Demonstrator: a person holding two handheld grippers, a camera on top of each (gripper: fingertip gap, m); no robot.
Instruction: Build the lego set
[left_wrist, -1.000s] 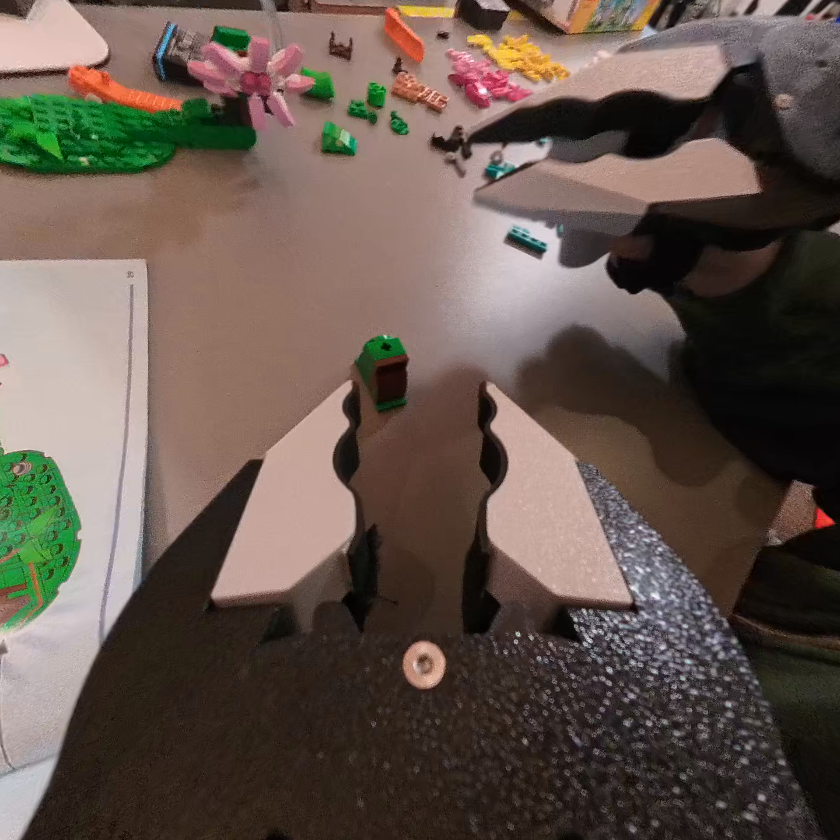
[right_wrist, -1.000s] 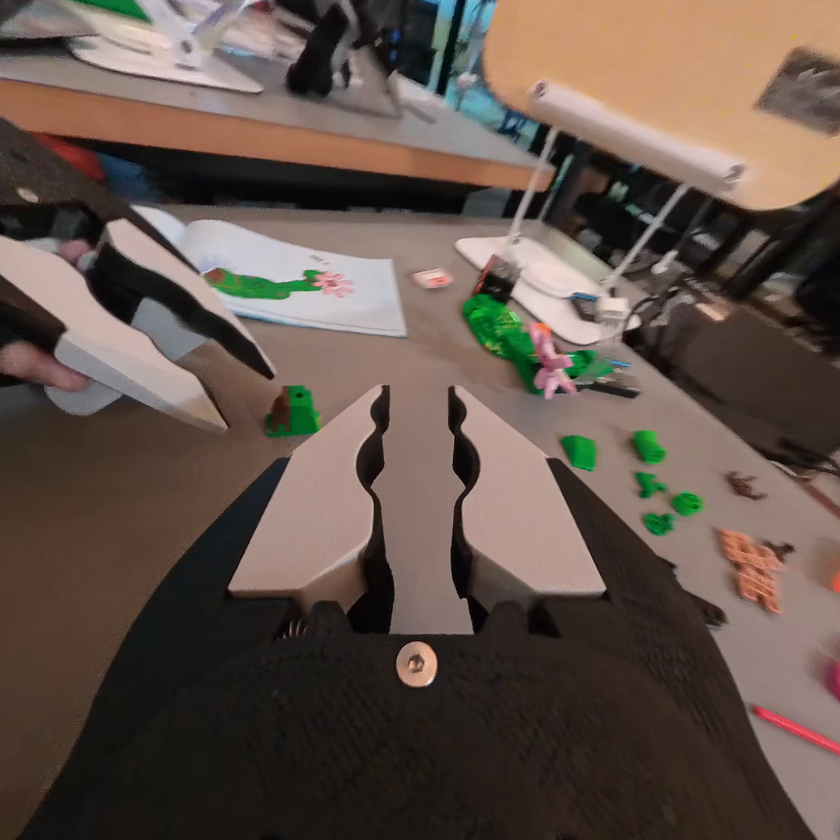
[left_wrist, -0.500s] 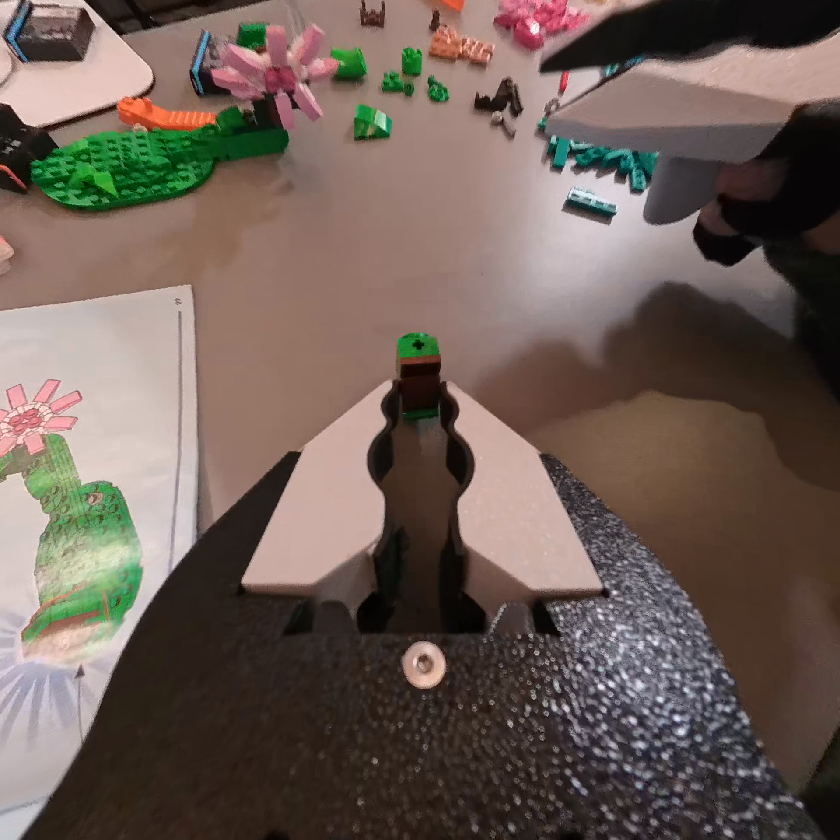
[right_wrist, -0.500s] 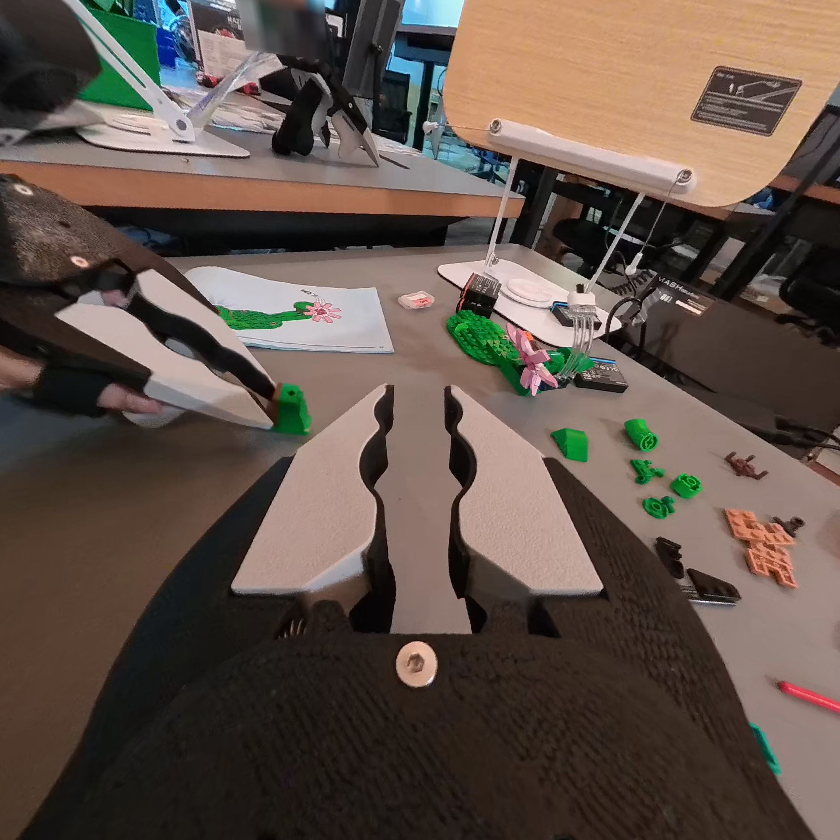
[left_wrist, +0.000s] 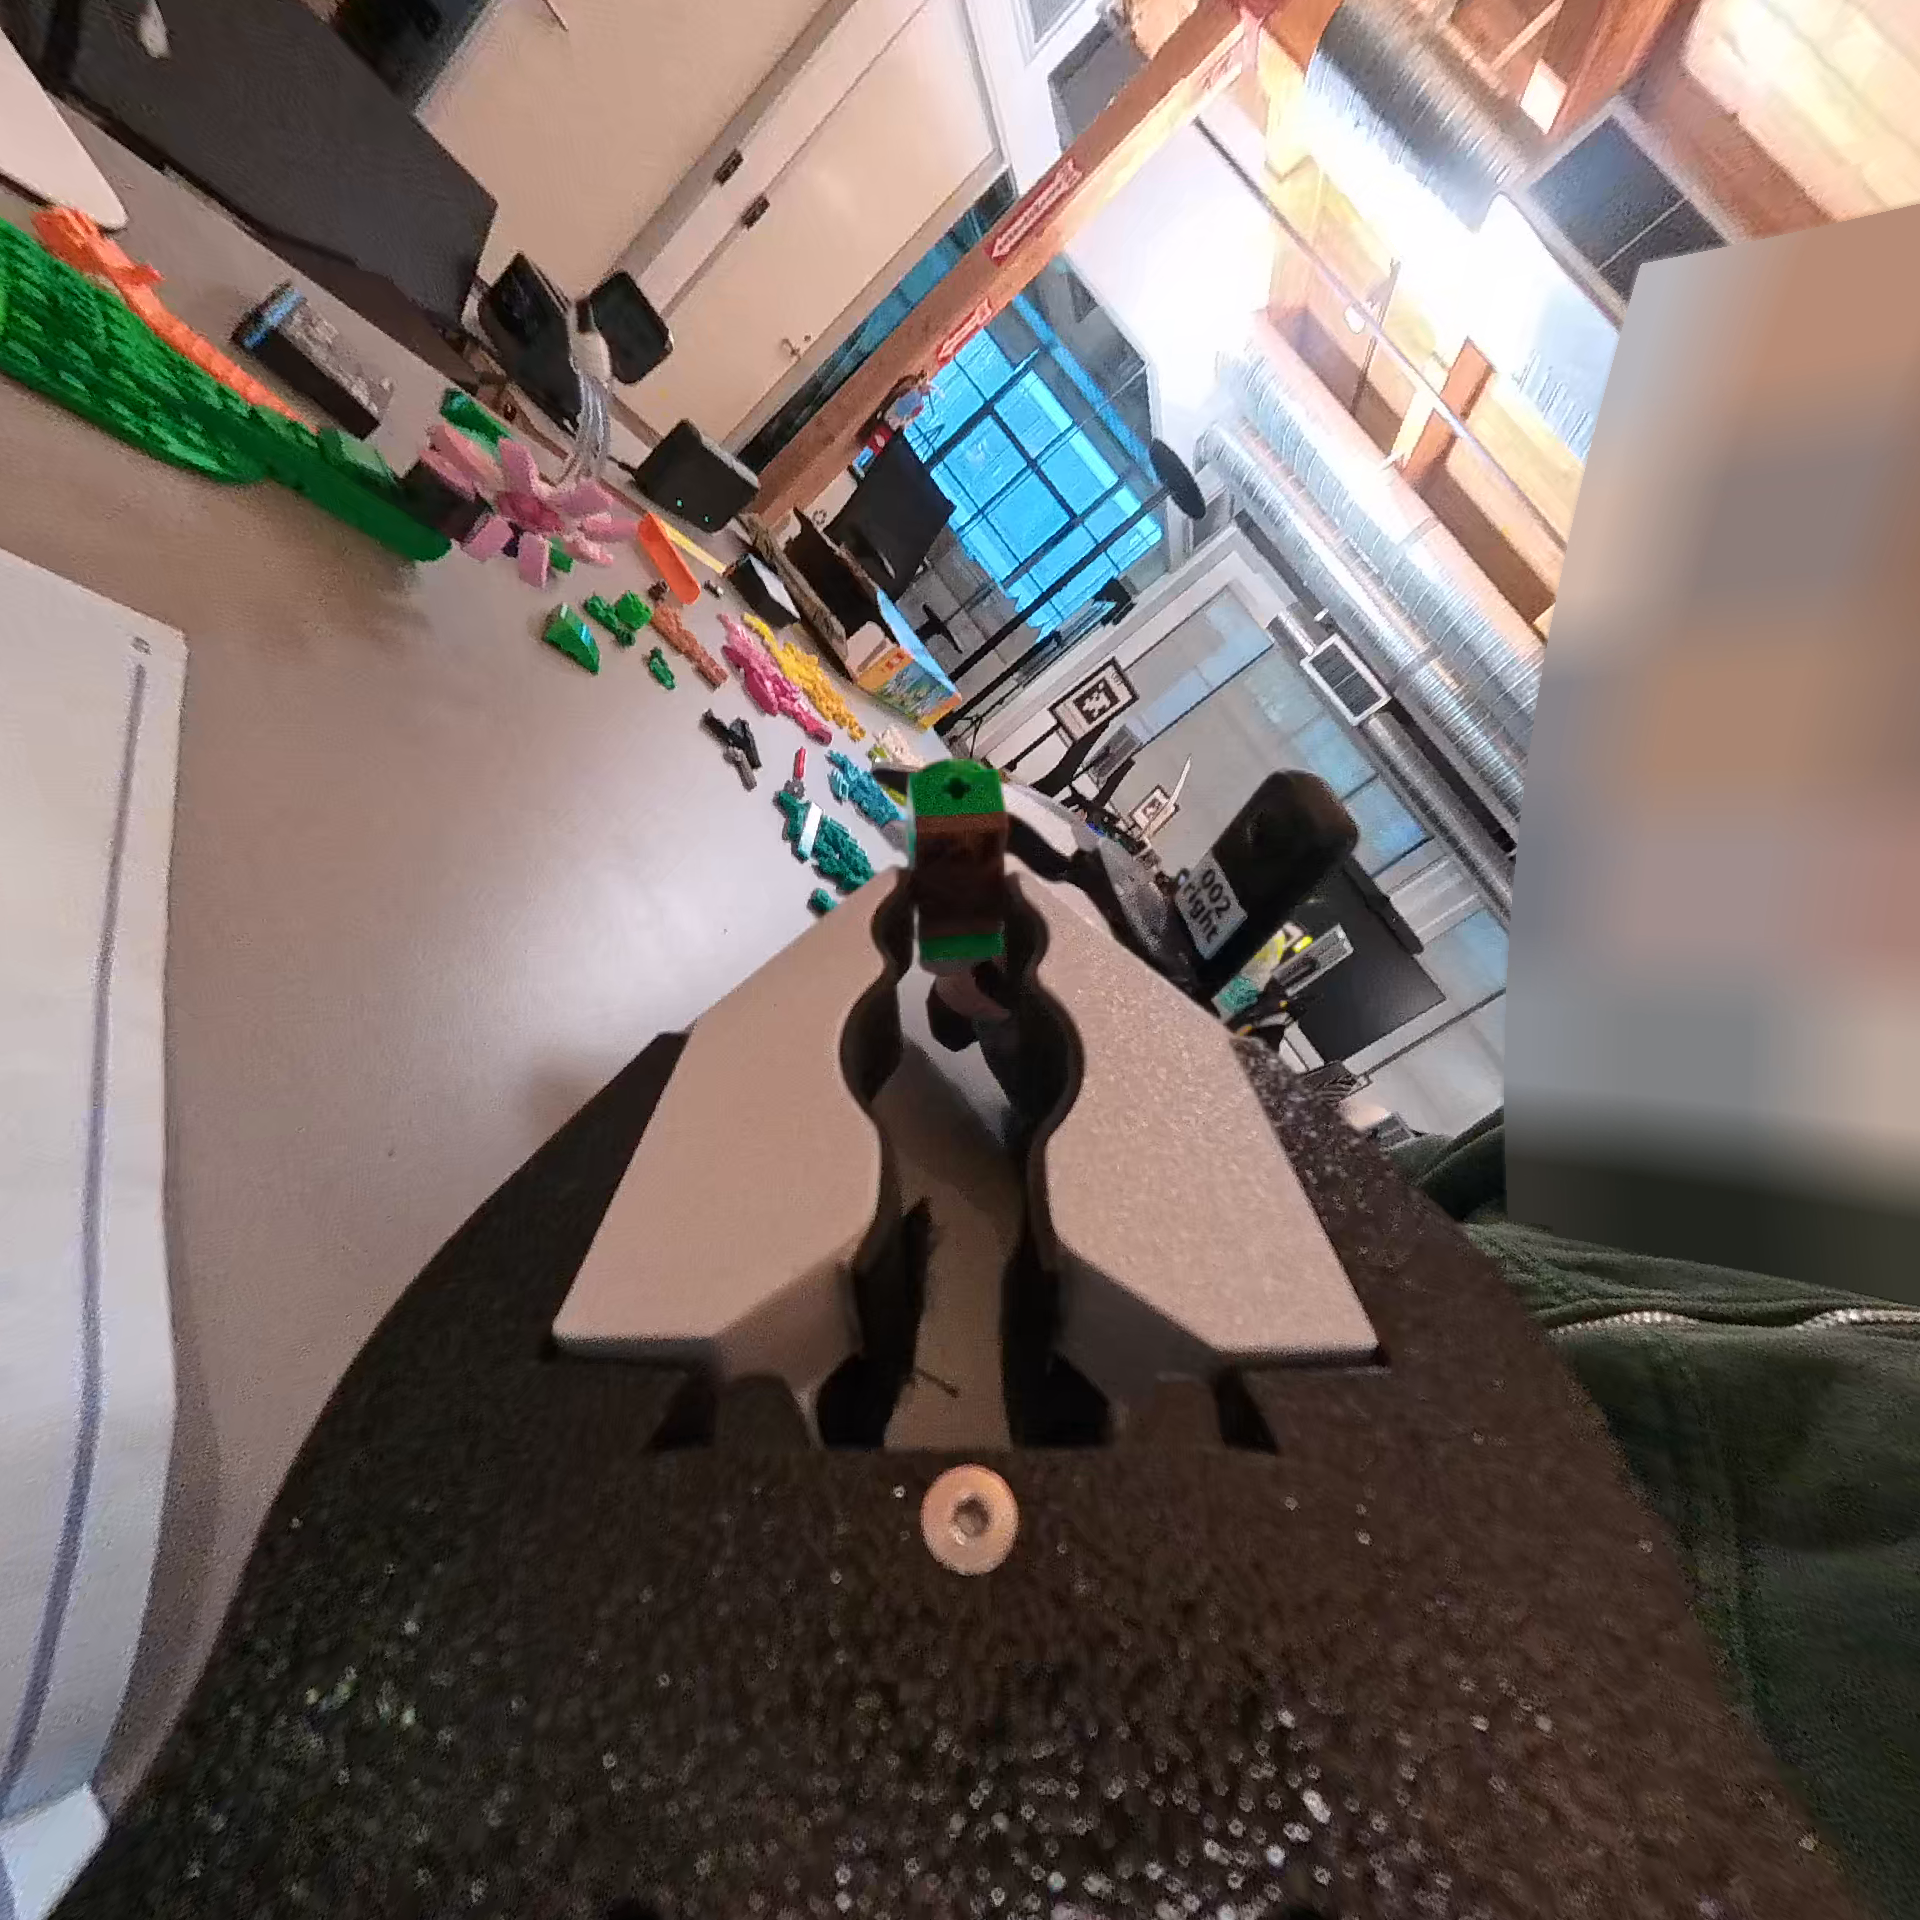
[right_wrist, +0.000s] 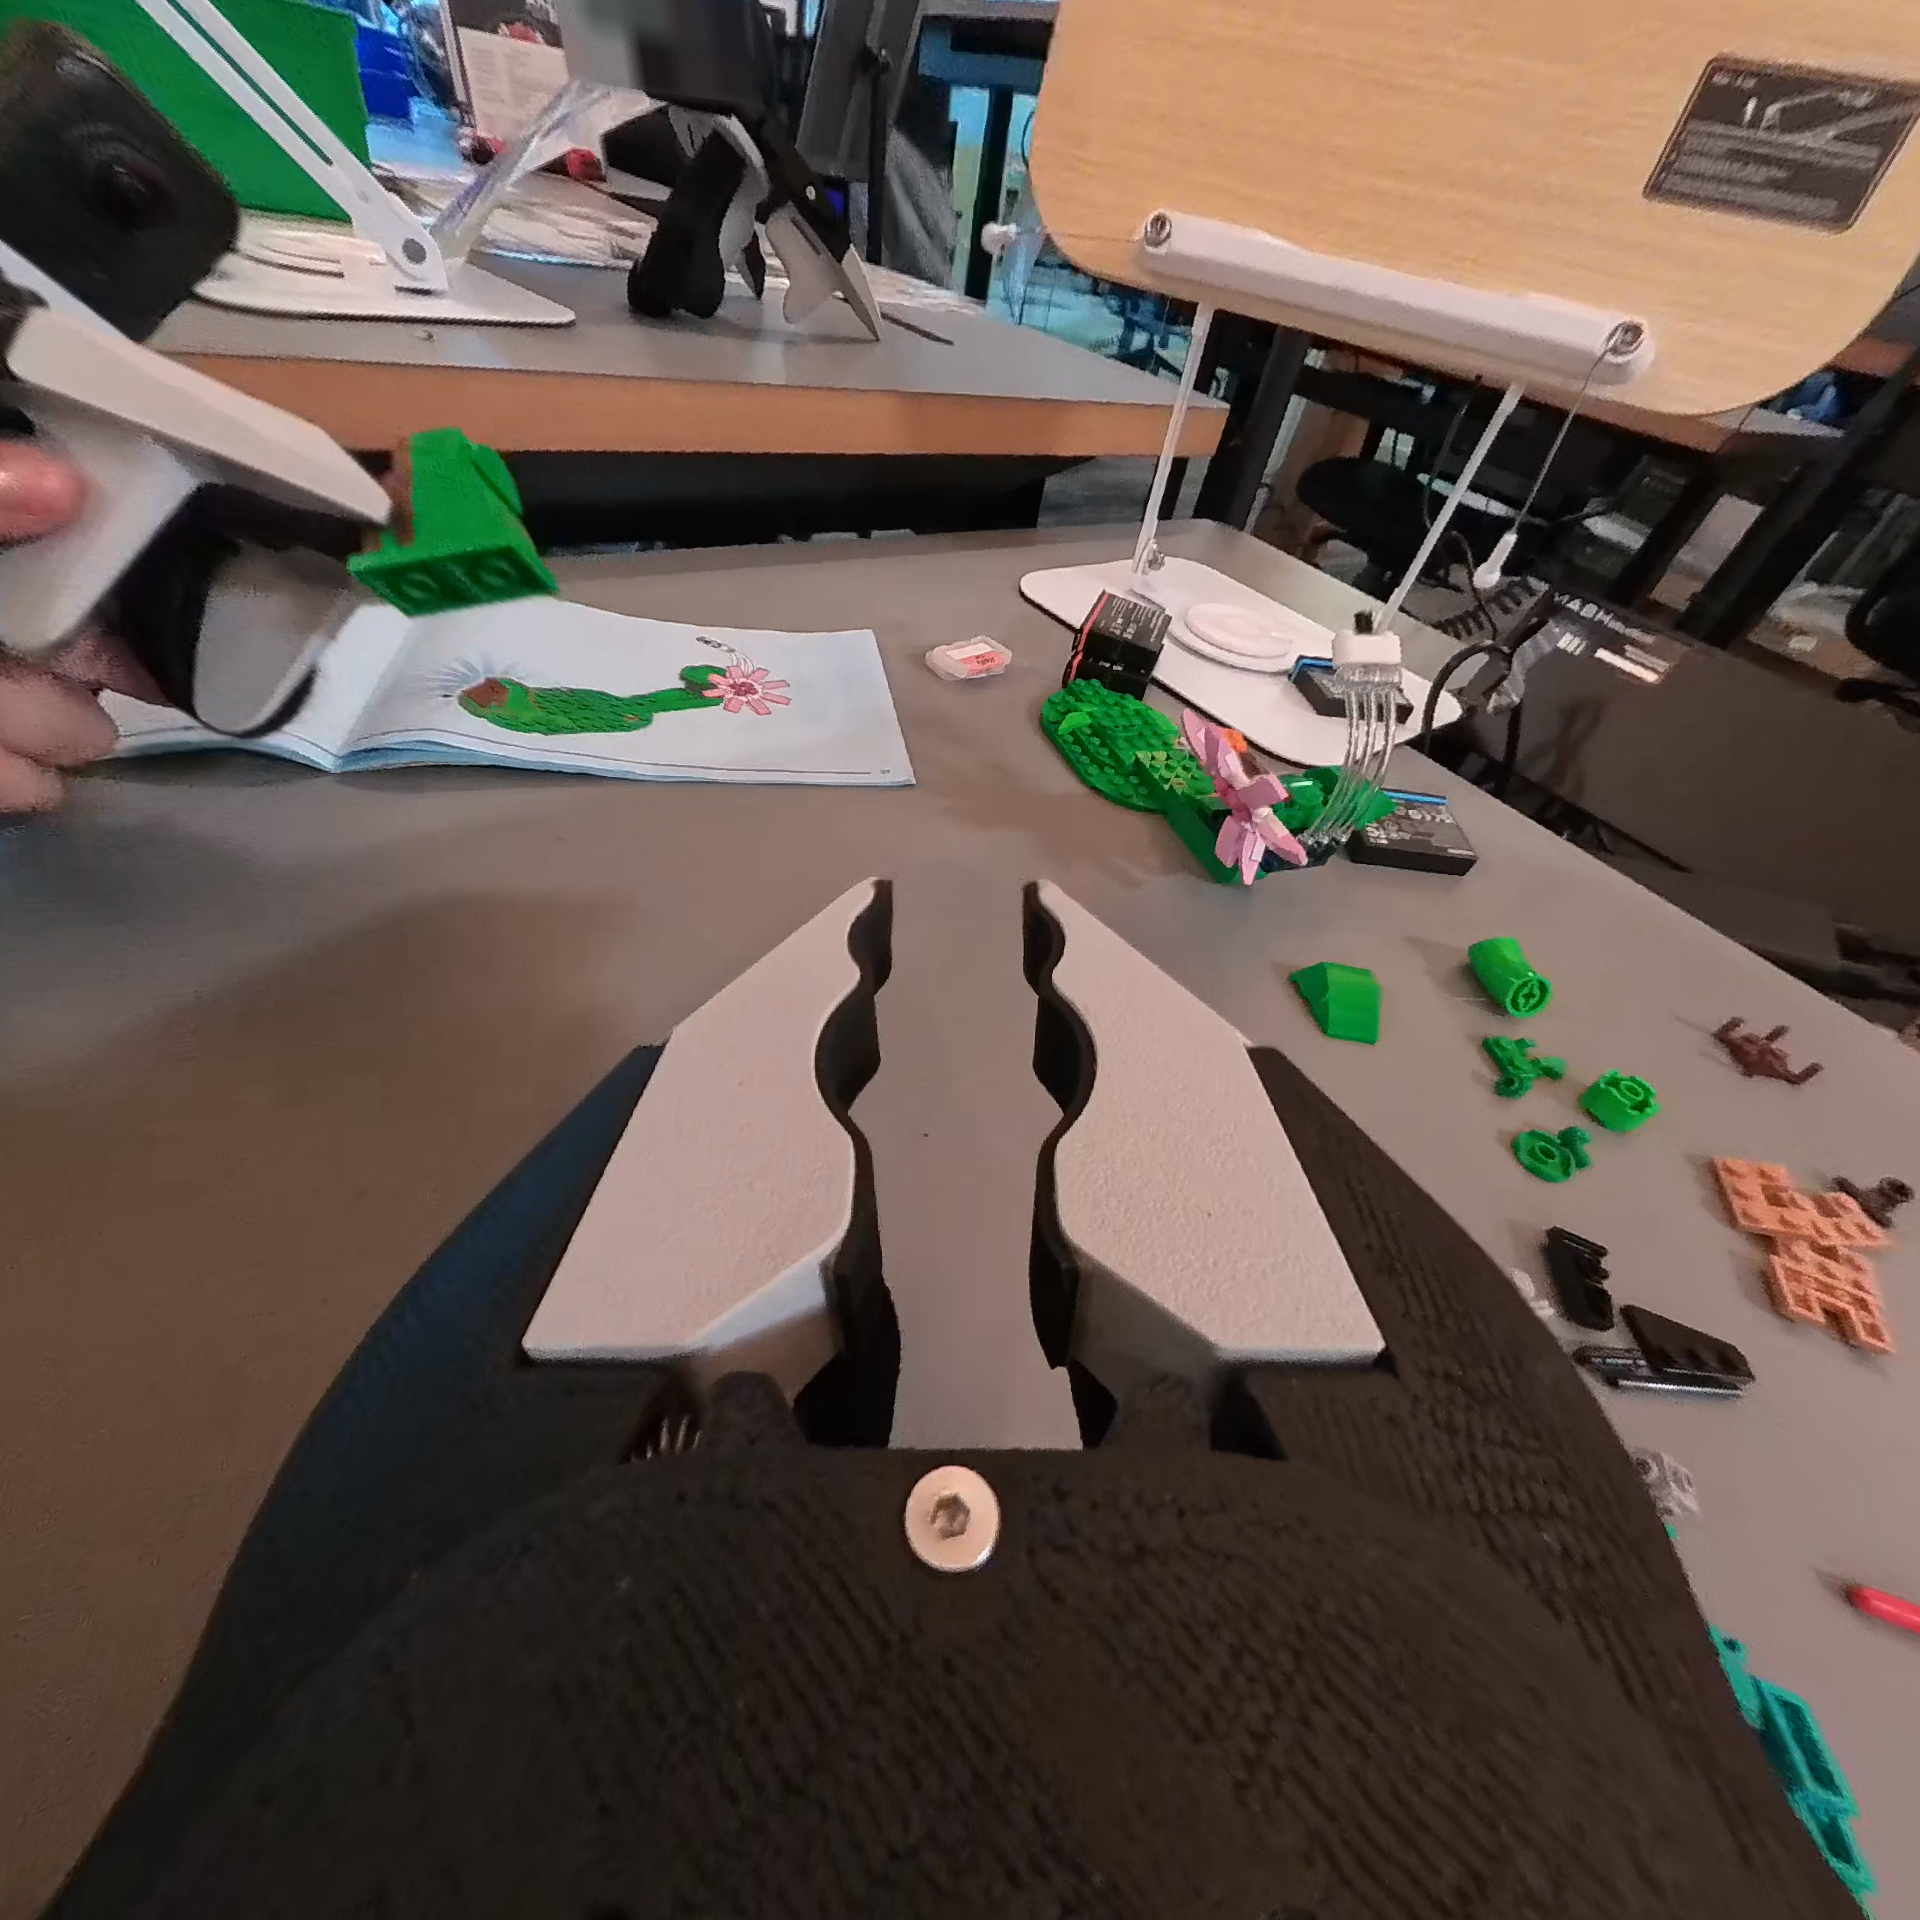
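A small green-and-brown lego assembly (left_wrist: 956, 873) is clamped between the tips of the left gripper (left_wrist: 958, 909) and is held in the air above the grey table (right_wrist: 520, 935), as seen in the right wrist view. The right gripper (right_wrist: 956, 904) is held low over the table with its fingers parted by a narrow gap and nothing between them. Bare table surface lies ahead of it and to its left, as far as the open instruction booklet (right_wrist: 623, 696). To its right the room is taken up by loose green pieces (right_wrist: 1517, 1049), tan plates (right_wrist: 1808, 1257) and black pieces (right_wrist: 1652, 1320). The green plate build with a pink flower (right_wrist: 1195, 769) lies near the table's far edge, beside a white stand base (right_wrist: 1226, 634). In the left wrist view the booklet is cut off at the left edge, a blurred patch covers the right side, and the far piles of pink, yellow and teal pieces (left_wrist: 800, 707) are too small to be told apart singly.
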